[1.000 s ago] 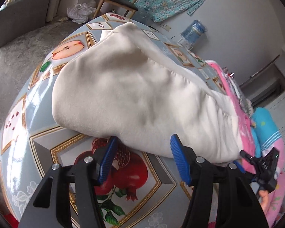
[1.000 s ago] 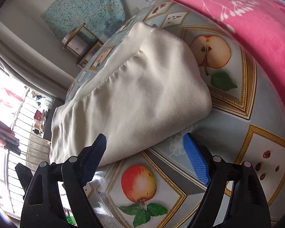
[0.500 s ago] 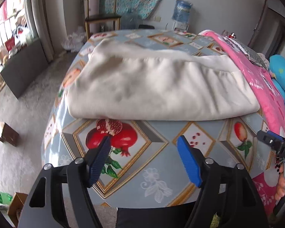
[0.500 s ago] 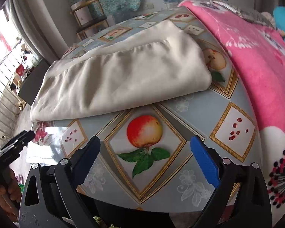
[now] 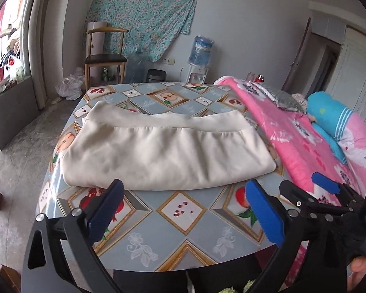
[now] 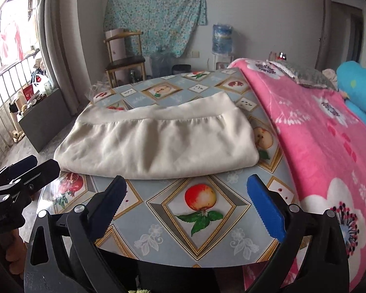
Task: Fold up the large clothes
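Note:
A cream garment (image 5: 163, 151) lies folded into a flat wide rectangle on the fruit-patterned table (image 5: 180, 229); it also shows in the right wrist view (image 6: 158, 141). My left gripper (image 5: 183, 210) is open and empty, held back over the table's near edge, apart from the garment. My right gripper (image 6: 186, 207) is open and empty too, near the front edge. The right gripper's tips show at the right of the left wrist view (image 5: 312, 190). The left gripper shows at the left of the right wrist view (image 6: 17, 178).
A pink flowered blanket (image 6: 329, 141) covers the table's right side, with a blue cushion (image 5: 334, 119) on it. A wooden chair (image 5: 105, 56), a water dispenser (image 5: 200, 56) and a bin (image 5: 156, 75) stand behind the table. Bare floor lies left of it.
Both grippers have pulled back and up from the garment's near edge toward the table's front edge. The garment lies still, folded.

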`<state>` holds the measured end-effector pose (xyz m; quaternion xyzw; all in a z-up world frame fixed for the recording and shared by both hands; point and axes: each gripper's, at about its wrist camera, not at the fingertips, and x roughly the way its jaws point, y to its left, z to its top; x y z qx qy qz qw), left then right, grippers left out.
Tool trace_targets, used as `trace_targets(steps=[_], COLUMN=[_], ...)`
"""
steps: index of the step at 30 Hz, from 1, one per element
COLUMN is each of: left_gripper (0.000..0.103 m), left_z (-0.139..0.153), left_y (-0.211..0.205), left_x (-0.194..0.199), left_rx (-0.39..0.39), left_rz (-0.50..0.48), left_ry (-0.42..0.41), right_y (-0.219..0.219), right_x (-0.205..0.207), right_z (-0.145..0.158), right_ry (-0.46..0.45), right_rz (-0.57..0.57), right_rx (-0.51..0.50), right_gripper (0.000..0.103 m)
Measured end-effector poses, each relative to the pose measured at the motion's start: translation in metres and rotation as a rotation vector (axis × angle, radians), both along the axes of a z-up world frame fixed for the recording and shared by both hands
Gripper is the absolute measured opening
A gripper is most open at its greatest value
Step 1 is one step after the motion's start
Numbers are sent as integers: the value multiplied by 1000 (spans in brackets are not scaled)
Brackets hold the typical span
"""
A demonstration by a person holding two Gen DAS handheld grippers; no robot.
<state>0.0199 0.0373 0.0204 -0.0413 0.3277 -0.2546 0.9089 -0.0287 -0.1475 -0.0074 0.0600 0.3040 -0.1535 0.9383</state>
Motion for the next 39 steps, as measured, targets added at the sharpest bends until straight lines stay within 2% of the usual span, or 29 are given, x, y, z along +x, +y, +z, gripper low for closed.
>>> trace_targets(steps=[3,7,11,13,17,25,29,39], left_gripper=[98,98,98,98,98,98,98,98], left_z=[0,-5,-12,-18,-30,-47,-52,-55], left_y=[4,3,6,10,17,3,0,-10], left_x=[-1,0,-1,2,7,8,10,14], left_rx=[-14,65,142,159,172,335,341,383], left_rz=[30,118,266,319,340,345,321,285], left_ry=[21,11,-5,32,124,141,171,170], right_y=[-1,-1,2,3,3,3,6,5], right_x=[-4,-6,-3,-1,2,13,19,29], right_z=[1,0,-5,-9,-15,-24,-30,-38], right_ry=[-4,-1,29,54,84,142,172,213], right_rz=[-15,-26,-45,-59,-62,-62,-48,-42], right_rx=[1,3,-26,-47,-29,-3,-6,8], right_gripper=[96,96,96,96,96,96,96,96])
